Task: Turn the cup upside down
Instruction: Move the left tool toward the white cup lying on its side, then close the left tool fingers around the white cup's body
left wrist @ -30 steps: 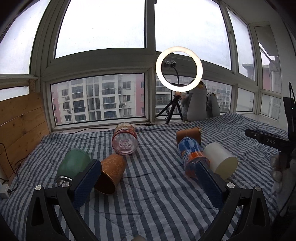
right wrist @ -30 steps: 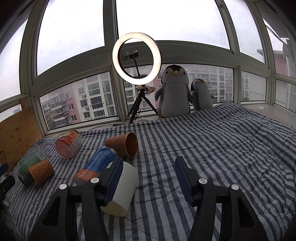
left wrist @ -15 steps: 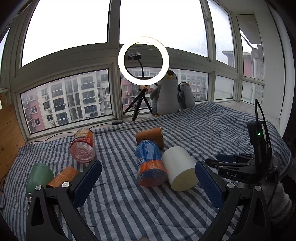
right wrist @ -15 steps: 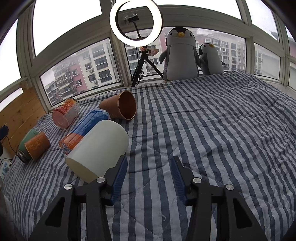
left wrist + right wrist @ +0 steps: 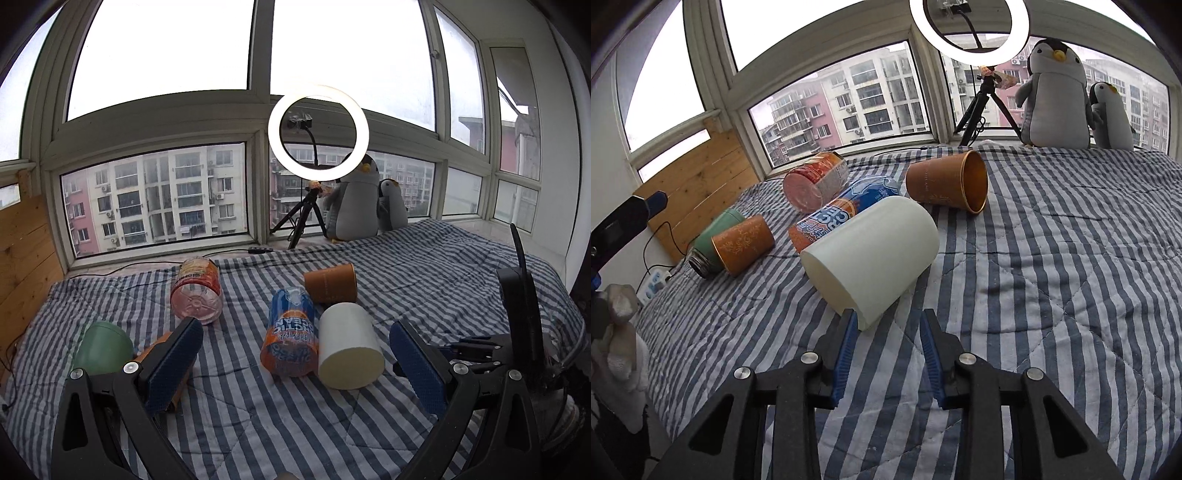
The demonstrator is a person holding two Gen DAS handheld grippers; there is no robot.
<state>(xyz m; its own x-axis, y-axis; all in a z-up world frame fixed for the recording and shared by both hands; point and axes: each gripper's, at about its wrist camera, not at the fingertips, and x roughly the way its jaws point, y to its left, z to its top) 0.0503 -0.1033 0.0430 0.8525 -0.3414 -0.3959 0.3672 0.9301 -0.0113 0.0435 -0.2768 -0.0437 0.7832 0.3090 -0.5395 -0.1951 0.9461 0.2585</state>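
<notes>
Barely started, honestly. The white cup (image 5: 871, 254) was lying on its side on the striped bed (image 5: 1052, 280), so nothing had been flipped yet — the whole grab, lift and turn-over was left to do.

The right gripper (image 5: 888, 347) was the one lined up for it. Its blue-padded fingers (image 5: 846, 350) sat only partly spread, with the near edge of the cup's open rim right at the tip of the left-hand finger. Whether that finger was actually touching the rim or just overlapping it in the fisheye view was hard to call; nothing was pinched, in any case. The left gripper (image 5: 295, 362) hung back with its fingers spread wide and nothing between them, the cup (image 5: 349, 345) sitting in the gap further out on the bed.

The cup itself looked like a plain matte off-white cylinder, smooth-walled, no handle, no print. Its mouth pointed toward the grippers, its closed end toward the window. It was wedged in a bit: the blue and orange can (image 5: 836, 221) lay touching or just beside its flank, and a brown paper cup (image 5: 947, 182) lay on its side just behind it. Further left were a pink jar (image 5: 816, 182), a green flask (image 5: 713, 240) and a patterned orange cup (image 5: 742, 245).

Judging by the width, the right fingers would probably have needed to open more — or pinch just the wall at the rim.
</notes>
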